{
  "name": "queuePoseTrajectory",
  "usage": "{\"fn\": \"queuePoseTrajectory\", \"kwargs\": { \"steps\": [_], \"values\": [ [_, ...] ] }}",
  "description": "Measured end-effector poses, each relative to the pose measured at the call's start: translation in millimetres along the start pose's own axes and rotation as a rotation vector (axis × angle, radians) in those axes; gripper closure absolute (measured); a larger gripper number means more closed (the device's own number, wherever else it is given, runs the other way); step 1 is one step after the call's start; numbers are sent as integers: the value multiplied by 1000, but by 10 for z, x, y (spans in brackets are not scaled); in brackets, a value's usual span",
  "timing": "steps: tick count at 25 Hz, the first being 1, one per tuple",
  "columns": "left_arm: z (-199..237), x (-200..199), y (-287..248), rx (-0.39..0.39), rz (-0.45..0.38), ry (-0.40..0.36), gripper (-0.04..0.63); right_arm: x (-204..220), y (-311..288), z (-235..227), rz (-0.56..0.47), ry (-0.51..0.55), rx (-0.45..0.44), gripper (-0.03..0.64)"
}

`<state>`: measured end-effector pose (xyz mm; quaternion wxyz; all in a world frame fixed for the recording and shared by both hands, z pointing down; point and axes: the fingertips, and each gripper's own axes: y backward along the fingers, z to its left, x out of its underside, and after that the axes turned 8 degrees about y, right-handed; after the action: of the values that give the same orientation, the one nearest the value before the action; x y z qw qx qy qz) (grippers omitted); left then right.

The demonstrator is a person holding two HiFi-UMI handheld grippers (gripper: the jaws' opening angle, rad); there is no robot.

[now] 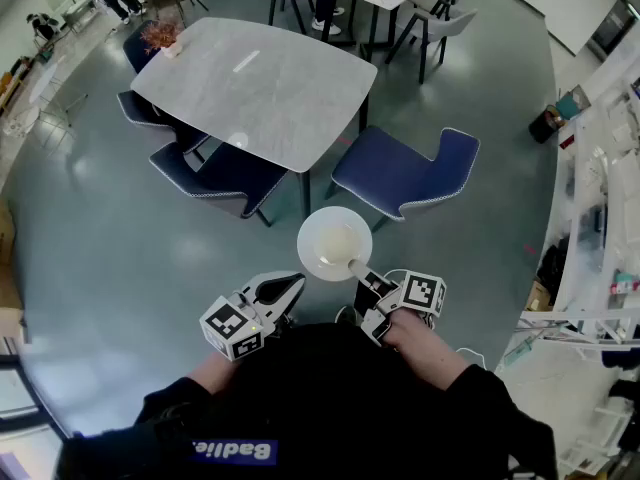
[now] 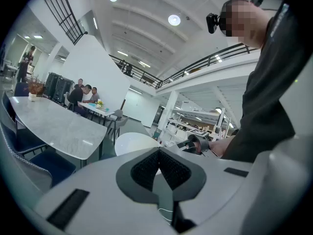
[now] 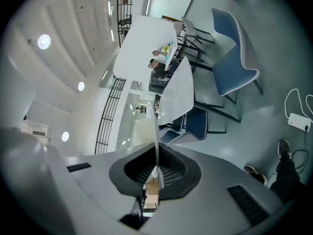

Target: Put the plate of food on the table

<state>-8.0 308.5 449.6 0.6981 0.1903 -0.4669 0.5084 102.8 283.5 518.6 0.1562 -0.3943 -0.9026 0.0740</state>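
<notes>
A white plate (image 1: 335,243) with pale food in it hangs over the grey floor, short of the marble table (image 1: 255,88). My right gripper (image 1: 362,276) is shut on the plate's near rim. In the right gripper view the plate (image 3: 155,131) shows edge-on as a thin white line pinched between the pads, at the gripper's (image 3: 155,168) tips. My left gripper (image 1: 290,286) is held low to the left of the plate, apart from it. Its black pads meet at the tip with nothing between them (image 2: 158,160). The left gripper view also shows the plate (image 2: 134,142) and the table (image 2: 54,124).
A blue chair (image 1: 405,173) stands between me and the table's right corner, and two more (image 1: 225,173) stand at the near left side. A small plant (image 1: 163,36) sits on the far corner. A power strip with cable (image 3: 296,116) lies on the floor. Shelves (image 1: 600,218) line the right.
</notes>
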Motion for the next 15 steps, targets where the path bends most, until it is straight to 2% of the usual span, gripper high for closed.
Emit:
{"fn": "queuePoseTrajectory", "kwargs": {
  "steps": [15],
  "values": [
    [9,45,33,-17,11,-6,588,-31,7,22,12,53,15,598]
  ]
}}
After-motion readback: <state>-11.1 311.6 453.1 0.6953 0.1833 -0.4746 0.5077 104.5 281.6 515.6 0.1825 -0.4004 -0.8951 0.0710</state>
